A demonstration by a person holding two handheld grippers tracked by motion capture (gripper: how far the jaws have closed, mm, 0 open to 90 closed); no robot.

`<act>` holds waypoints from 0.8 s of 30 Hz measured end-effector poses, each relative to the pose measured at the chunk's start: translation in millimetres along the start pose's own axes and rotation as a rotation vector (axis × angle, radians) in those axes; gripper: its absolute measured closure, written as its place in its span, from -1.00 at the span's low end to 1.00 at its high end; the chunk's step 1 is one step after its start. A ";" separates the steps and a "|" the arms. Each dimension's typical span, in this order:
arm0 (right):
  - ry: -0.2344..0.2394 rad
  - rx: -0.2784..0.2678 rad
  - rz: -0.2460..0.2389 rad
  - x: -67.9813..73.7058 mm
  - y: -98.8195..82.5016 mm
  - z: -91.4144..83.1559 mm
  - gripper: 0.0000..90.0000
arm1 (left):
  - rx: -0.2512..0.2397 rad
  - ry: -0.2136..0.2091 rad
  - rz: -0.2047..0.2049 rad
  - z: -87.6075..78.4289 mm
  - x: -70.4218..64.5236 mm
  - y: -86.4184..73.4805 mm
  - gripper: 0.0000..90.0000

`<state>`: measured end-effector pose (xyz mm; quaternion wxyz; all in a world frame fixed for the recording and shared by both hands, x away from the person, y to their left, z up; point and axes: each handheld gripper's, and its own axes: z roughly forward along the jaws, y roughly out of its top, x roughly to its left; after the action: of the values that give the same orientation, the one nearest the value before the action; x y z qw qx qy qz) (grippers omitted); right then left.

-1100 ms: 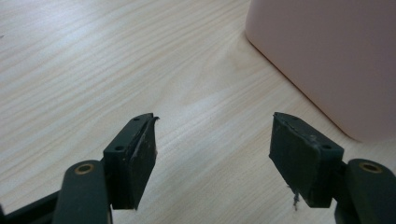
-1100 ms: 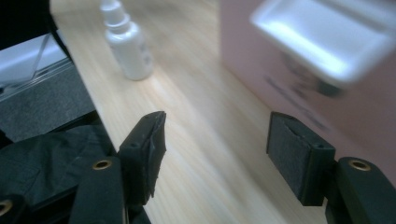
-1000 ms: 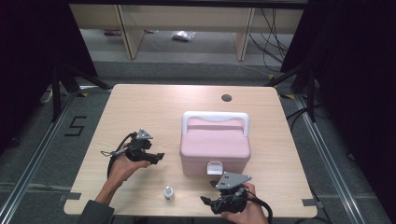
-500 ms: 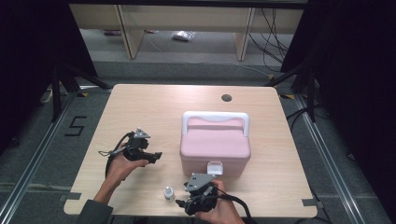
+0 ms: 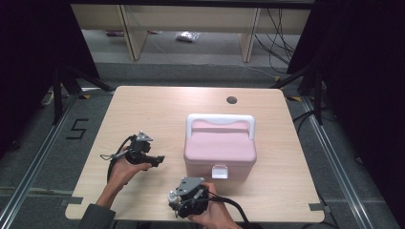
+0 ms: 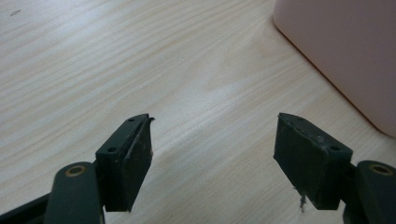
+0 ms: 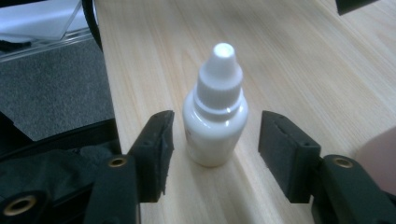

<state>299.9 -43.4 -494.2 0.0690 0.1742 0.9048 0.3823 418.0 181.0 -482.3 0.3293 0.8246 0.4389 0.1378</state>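
Bottle [image 7: 215,112] btwn closing right gripper [image 7: 212,144] jaws, near table [image 7: 289,51] edge.

A shut pink box [image 5: 219,148] with white handle sits mid-table [image 5: 143,109]; perhaps latched.

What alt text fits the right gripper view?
A small white dropper bottle stands upright on the wooden table between the jaws of the right claw, which have just been closing but leave a gap on each side. Grey carpeted floor lies past the table's edge at the left.
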 end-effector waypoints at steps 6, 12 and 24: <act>0.005 0.012 -0.006 1.6 2.2 6.4 0.24 | 0.003 -0.002 -0.002 -0.1 0.3 0.1 -0.39; -0.006 0.007 -0.045 0.0 3.3 6.3 0.34 | 0.013 -0.006 0.004 1.9 -0.5 -0.6 -0.40; -0.014 0.002 0.019 -14.8 -17.8 -42.4 0.34 | 0.013 -0.007 0.004 2.8 -2.5 -0.8 -0.40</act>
<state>298.0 -88.7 -477.5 0.0718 0.1854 0.9030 0.3810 417.5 178.1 -484.7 0.3254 0.8280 0.4369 0.1326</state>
